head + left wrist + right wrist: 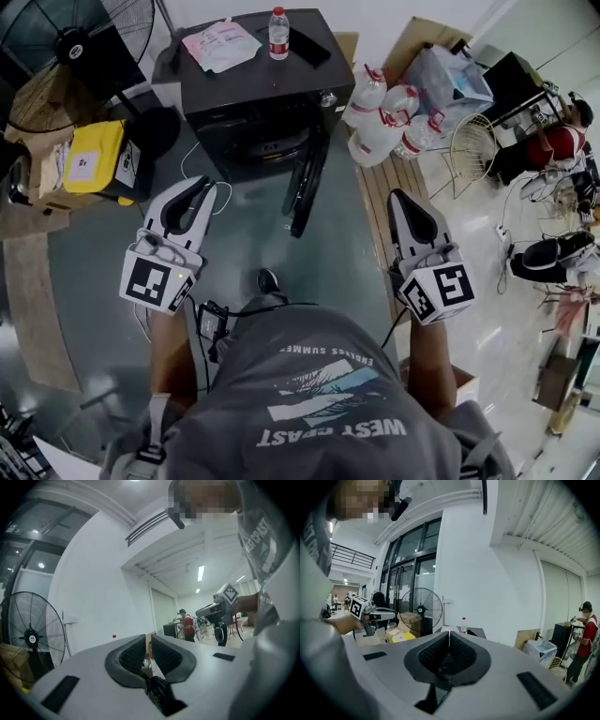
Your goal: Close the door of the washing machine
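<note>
A black washing machine (258,89) stands ahead of me on the grey floor. Its round door (307,180) hangs open, swung out at the machine's front right. On its top rest a water bottle (278,33) and a white packet (221,43). My left gripper (203,186) is shut and empty, held short of the machine's front at the left. My right gripper (397,195) is also shut and empty, to the right of the door and apart from it. The right gripper view shows closed jaws (449,633) with the bottle (463,624) beyond. In the left gripper view my left gripper (149,638) hides the machine.
A large floor fan (70,42) and cardboard boxes with a yellow item (94,155) stand at the left. Big water jugs (384,117) on a wooden pallet (375,202) sit to the machine's right, with a wire chair (473,145) beyond. A person in red (586,630) stands far off.
</note>
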The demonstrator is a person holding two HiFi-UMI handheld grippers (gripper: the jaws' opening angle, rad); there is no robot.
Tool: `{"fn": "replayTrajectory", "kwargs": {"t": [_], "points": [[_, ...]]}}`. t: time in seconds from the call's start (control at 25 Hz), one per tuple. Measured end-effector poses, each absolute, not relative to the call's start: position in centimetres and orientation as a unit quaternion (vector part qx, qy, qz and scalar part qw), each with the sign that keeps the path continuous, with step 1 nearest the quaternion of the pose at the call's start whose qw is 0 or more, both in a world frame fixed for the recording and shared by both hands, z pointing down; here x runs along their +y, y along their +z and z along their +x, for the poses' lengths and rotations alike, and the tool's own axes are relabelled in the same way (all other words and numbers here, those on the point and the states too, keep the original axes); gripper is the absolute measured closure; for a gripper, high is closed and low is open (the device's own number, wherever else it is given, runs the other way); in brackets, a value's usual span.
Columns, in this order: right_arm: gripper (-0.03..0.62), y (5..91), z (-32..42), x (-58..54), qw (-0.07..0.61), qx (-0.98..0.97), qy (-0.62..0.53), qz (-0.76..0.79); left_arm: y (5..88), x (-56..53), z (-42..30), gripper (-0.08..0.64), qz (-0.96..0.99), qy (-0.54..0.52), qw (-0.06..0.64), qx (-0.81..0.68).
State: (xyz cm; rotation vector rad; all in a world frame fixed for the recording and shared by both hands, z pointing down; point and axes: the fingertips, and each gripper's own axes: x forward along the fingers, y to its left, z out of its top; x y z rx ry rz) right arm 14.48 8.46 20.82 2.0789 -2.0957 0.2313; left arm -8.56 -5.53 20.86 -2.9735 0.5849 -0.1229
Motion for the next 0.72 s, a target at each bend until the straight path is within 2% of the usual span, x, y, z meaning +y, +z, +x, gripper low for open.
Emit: {"fn": "replayTrajectory", "kwargs": {"t": [0.72], "points": [[0.561,25.1,16.5,-0.9,0.123,-0.732,0.111,0.661,23.0,-9.8,-4.0,0.511,-0.982,-0.050,0.033,0.177]]}}
